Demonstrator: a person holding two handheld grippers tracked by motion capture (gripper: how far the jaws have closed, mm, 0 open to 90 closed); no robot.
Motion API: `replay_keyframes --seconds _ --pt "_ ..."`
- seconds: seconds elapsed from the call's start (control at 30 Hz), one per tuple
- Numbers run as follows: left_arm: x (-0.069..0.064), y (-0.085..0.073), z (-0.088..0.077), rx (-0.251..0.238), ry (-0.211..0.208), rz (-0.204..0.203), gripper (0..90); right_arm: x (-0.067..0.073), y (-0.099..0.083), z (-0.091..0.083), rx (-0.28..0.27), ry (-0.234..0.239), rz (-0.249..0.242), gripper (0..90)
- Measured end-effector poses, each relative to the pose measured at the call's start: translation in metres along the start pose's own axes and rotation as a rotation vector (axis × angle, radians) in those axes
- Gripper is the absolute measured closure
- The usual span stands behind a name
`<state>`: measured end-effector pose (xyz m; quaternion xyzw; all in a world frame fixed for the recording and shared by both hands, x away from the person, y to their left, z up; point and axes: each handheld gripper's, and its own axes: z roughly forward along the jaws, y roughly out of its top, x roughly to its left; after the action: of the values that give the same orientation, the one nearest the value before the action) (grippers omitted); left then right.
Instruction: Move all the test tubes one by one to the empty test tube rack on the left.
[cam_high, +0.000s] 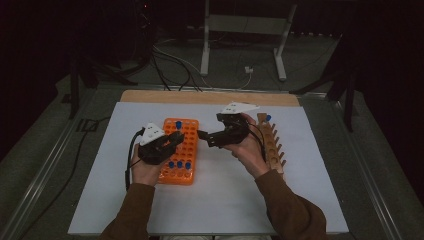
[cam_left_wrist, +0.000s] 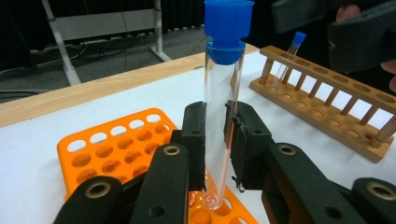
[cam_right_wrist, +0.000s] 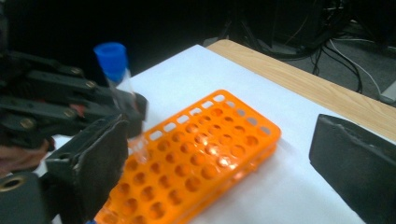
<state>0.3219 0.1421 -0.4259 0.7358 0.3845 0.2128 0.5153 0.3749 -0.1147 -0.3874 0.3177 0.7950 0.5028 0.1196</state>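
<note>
Dark floor and trailing cables surround the table, whose white sheet carries an orange rack at the centre of the high view and a wooden rack to its right. We see the left hand-held gripper clamped on a glass tube with a blue cap; in the left gripper view the tube stands upright in the middle of the frame, its long axis nearly vertical, its lower end just above the holes of the orange rack. In the high view that gripper sits over the rack's left edge.

We see the right hand-held gripper just right of the orange rack, pointing left toward the tube. Its jaws stand wide with nothing between them; in the right gripper view the capped tube lies at the upper left of the frame, beyond the left jaw and apart from it.

We judge that the tube belongs to the left hand alone now, and that the next move is a straight lowering along the tube's own axis into a hole directly beneath. The right hand is near but free.
</note>
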Motion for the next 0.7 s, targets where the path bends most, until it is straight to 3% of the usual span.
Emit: replay_keyframes --seconds 0.17,0.5,0.7 --pt "0.003 -0.003 -0.005 -0.001 0.006 -0.012 78.0 -0.012 -0.011 -0.007 -0.001 -0.029 0.023 3.2" --pt "0.008 -0.007 -0.013 -0.009 0.017 -0.029 78.0 -0.025 -0.021 -0.026 -0.008 -0.108 -0.003 0.0" --pt "0.011 -0.012 -0.017 -0.011 0.020 -0.044 78.0 -0.036 -0.028 -0.037 -0.024 -0.142 0.025 0.0"
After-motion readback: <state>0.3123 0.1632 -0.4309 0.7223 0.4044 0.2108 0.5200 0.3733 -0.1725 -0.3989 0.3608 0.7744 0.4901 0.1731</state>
